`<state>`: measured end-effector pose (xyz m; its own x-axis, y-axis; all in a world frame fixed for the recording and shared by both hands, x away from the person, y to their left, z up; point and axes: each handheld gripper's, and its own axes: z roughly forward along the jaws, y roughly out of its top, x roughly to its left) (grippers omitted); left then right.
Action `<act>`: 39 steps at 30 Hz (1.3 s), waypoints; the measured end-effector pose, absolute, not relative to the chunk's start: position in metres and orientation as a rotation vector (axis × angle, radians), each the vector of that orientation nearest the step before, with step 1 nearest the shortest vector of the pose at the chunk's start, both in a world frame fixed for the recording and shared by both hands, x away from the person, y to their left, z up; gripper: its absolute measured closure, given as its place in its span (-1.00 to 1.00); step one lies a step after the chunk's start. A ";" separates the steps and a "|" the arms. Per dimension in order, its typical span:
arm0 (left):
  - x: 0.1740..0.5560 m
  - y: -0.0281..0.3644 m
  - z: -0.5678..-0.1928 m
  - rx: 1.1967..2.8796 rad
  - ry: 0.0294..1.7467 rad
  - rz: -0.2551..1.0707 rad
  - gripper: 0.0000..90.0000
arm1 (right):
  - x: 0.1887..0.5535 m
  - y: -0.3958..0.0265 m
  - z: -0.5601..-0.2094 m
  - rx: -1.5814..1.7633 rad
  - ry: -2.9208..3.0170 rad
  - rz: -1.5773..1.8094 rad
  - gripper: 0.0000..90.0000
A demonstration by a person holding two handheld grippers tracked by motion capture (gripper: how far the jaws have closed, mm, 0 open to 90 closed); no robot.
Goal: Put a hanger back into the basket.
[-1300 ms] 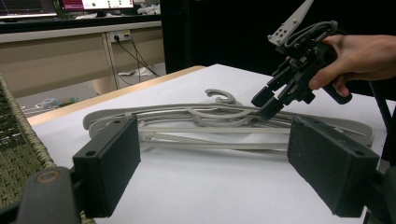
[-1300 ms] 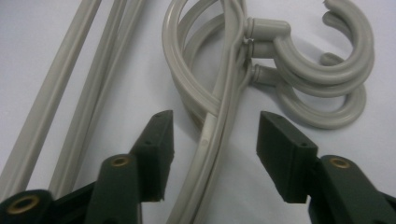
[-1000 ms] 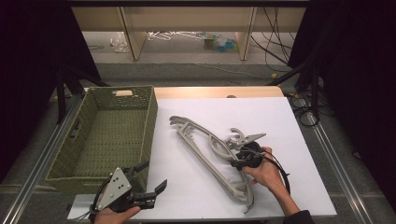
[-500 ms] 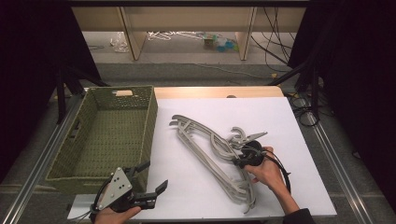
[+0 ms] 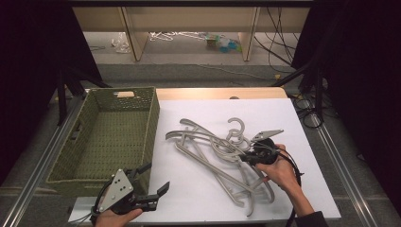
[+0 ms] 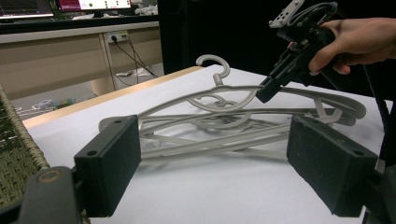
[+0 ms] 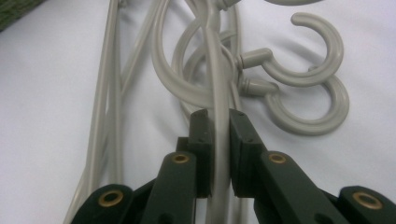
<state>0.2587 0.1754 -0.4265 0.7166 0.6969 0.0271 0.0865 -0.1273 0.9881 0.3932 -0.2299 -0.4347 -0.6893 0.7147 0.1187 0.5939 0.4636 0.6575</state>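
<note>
Several grey plastic hangers (image 5: 213, 151) lie tangled on the white table (image 5: 198, 198). My right gripper (image 5: 243, 157) sits at the right side of the pile, shut on the thin arm of one hanger (image 7: 215, 70). That arm runs up between the jaws in the right gripper view, with hooks (image 7: 322, 60) just beyond it. The left gripper view shows the same grip (image 6: 266, 91) and the held hanger's hook raised above the pile (image 6: 219, 121). My left gripper (image 5: 153, 177) is open and holds nothing, near the table's front left corner and well short of the hangers.
A green woven basket (image 5: 151, 127) stands left of the white surface, with nothing visible inside it; its wall (image 6: 14, 154) is close to my left gripper. White table lies bare in front of the hangers and behind them. Cables and shelving stand beyond the table.
The hanger in my right gripper has shifted and its hook end has come up toward the back. The rest of the pile has moved slightly. My left gripper has barely moved.
</note>
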 end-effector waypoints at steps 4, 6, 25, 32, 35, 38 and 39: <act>0.261 0.175 -0.426 1.634 0.644 0.593 -0.61 | 0.387 -0.234 -0.424 1.062 2.549 1.066 0.81; 0.261 0.172 -0.424 1.624 0.652 0.580 -0.61 | 0.384 -0.235 -0.420 1.010 2.557 1.065 0.82; 0.274 0.154 -0.415 1.700 0.619 0.561 -0.60 | 0.366 -0.217 -0.397 0.786 2.624 1.073 0.82; 0.298 0.134 -0.410 1.798 0.642 0.530 -0.52 | 0.360 -0.219 -0.395 0.742 2.645 1.056 0.82; 0.314 0.116 -0.408 1.875 0.622 0.463 -0.41 | 0.356 -0.224 -0.394 0.713 2.664 1.069 0.82; 0.320 0.108 -0.408 1.898 0.620 0.434 -0.41 | 0.354 -0.227 -0.393 0.710 2.676 1.071 0.82; 0.324 0.102 -0.408 1.916 0.607 0.419 -0.41 | 0.353 -0.229 -0.392 0.704 2.676 1.054 0.82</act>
<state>0.3235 0.1025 -0.4083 0.8109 0.5850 0.0170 0.2230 -0.3356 0.9152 0.3526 -0.2287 -0.3915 -0.8715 0.4903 0.0051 0.3621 0.6367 0.6808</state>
